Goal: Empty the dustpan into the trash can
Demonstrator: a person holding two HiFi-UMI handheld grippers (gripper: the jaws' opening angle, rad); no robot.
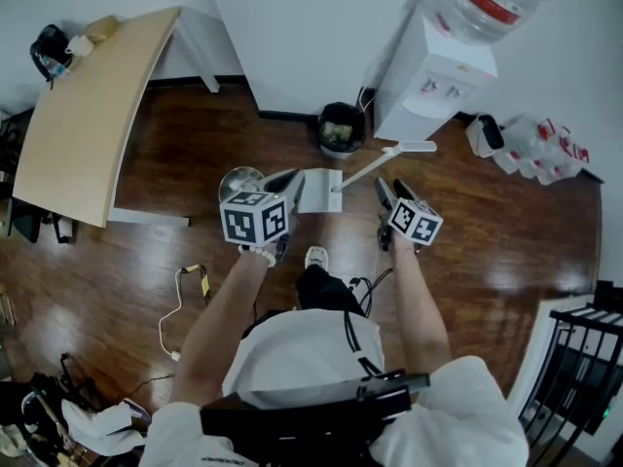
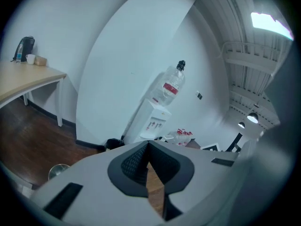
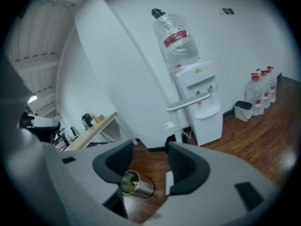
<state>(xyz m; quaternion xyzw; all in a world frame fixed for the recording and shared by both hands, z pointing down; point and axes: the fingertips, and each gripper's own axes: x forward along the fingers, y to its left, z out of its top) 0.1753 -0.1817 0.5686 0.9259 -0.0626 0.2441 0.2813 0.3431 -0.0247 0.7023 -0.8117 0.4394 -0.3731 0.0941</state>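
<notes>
Your right gripper (image 1: 386, 191), jaws apart and empty, lies nearer the long handle (image 1: 375, 166) slanting upper-right from the white plastic dustpan (image 1: 319, 190) at frame centre, while your left gripper (image 1: 284, 179), jaws together, sits between it and the round silver metal trash can (image 1: 240, 180).

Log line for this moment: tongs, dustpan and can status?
left tongs: shut, empty | right tongs: open, empty | dustpan: on floor, not gripped | silver can: left of dustpan

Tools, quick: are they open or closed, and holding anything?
Left tool: closed, holding nothing.
Right tool: open, holding nothing.
</notes>
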